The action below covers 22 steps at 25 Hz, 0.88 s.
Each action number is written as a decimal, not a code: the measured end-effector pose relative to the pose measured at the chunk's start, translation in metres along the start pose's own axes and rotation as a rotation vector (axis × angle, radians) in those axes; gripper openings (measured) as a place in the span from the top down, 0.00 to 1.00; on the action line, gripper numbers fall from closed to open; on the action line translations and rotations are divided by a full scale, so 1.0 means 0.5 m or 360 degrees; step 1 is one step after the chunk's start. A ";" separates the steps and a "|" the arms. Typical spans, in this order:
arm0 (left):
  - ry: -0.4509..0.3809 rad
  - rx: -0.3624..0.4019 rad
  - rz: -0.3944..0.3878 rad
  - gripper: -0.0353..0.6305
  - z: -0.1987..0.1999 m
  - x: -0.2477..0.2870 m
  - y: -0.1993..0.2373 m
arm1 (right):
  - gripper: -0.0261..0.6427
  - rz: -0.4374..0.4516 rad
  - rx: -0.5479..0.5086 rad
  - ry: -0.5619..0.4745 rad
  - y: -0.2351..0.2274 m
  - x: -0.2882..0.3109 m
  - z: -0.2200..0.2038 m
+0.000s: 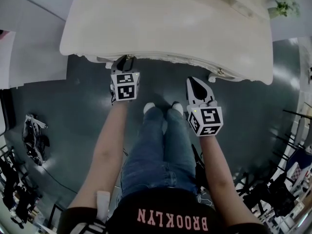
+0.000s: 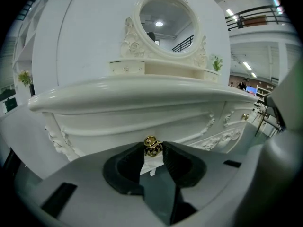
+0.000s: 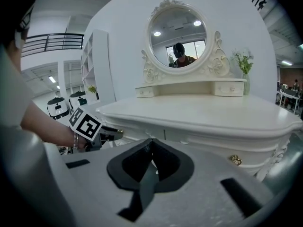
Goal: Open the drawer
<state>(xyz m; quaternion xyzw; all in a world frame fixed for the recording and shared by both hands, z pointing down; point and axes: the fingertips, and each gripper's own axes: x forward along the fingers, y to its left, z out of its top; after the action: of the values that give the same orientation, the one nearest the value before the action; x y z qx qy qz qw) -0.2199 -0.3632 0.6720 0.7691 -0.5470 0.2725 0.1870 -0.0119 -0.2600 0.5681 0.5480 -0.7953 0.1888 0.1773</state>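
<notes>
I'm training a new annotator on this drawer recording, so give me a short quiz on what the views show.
1. True or false: the right gripper holds a drawer handle.
2. What sits between the left gripper's jaws? A) a gold handle B) a flower stem C) nothing
3. Fill in: at the back of the dressing table stands an oval ____.
Key: 1 false; 2 A; 3 mirror.

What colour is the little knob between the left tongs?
Shiny gold. The knob shows best in the left gripper view.
</notes>
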 end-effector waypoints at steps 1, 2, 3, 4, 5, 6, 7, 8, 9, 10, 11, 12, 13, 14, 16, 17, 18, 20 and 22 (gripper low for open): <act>0.0002 -0.0007 -0.0001 0.77 0.001 -0.001 0.000 | 0.97 -0.0010 0.0004 0.0000 0.000 -0.003 0.000; 0.0004 -0.0014 -0.0004 0.77 0.003 -0.002 0.000 | 0.97 -0.0020 0.0009 -0.0001 -0.001 -0.007 0.001; 0.0007 -0.0019 -0.0006 0.77 0.004 -0.002 0.000 | 0.97 -0.0030 0.0015 -0.0002 -0.001 -0.010 0.001; 0.0010 -0.0022 -0.0008 0.77 0.004 -0.002 0.000 | 0.97 -0.0041 0.0023 -0.0004 -0.001 -0.013 0.000; 0.0012 -0.0023 -0.0010 0.77 0.005 -0.002 0.000 | 0.97 -0.0051 0.0032 -0.0004 0.000 -0.016 -0.002; 0.0014 -0.0024 -0.0011 0.77 0.005 -0.002 -0.001 | 0.97 -0.0058 0.0040 -0.0006 0.002 -0.018 -0.003; 0.0017 -0.0026 -0.0011 0.77 0.004 -0.002 -0.001 | 0.97 -0.0063 0.0049 -0.0007 0.004 -0.021 -0.005; 0.0020 -0.0027 -0.0011 0.77 0.004 -0.002 -0.001 | 0.97 -0.0066 0.0056 -0.0008 0.007 -0.023 -0.008; 0.0025 -0.0030 -0.0013 0.77 0.004 -0.003 -0.002 | 0.97 -0.0066 0.0061 -0.0008 0.010 -0.026 -0.011; 0.0031 -0.0035 -0.0018 0.77 0.004 -0.004 -0.003 | 0.97 -0.0065 0.0065 -0.0005 0.014 -0.028 -0.014; 0.0037 -0.0041 -0.0027 0.77 0.003 -0.005 -0.005 | 0.97 -0.0062 0.0066 0.0001 0.018 -0.030 -0.018; 0.0044 -0.0046 -0.0034 0.77 0.002 -0.006 -0.007 | 0.97 -0.0057 0.0066 0.0007 0.022 -0.032 -0.021; 0.0052 -0.0050 -0.0042 0.77 0.001 -0.008 -0.009 | 0.97 -0.0051 0.0066 0.0012 0.026 -0.033 -0.024; 0.0060 -0.0053 -0.0047 0.77 0.001 -0.009 -0.010 | 0.97 -0.0045 0.0067 0.0015 0.029 -0.035 -0.026; 0.0064 -0.0057 -0.0047 0.77 0.002 -0.010 -0.012 | 0.97 -0.0037 0.0069 0.0013 0.031 -0.037 -0.027; 0.0061 -0.0057 -0.0045 0.77 0.003 -0.011 -0.012 | 0.97 -0.0034 0.0071 0.0010 0.031 -0.039 -0.027; 0.0056 -0.0057 -0.0044 0.77 0.003 -0.012 -0.013 | 0.97 -0.0032 0.0073 0.0006 0.031 -0.041 -0.027; 0.0043 -0.0059 -0.0041 0.77 0.001 -0.015 -0.016 | 0.97 -0.0028 0.0077 0.0001 0.029 -0.045 -0.030; 0.0037 -0.0063 -0.0031 0.77 -0.001 -0.019 -0.017 | 0.97 -0.0020 0.0078 0.0001 0.025 -0.048 -0.036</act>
<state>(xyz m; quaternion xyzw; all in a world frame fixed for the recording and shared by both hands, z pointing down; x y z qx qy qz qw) -0.2146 -0.3531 0.6668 0.7674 -0.5425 0.2687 0.2112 -0.0142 -0.2275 0.5704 0.5572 -0.7870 0.2072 0.1653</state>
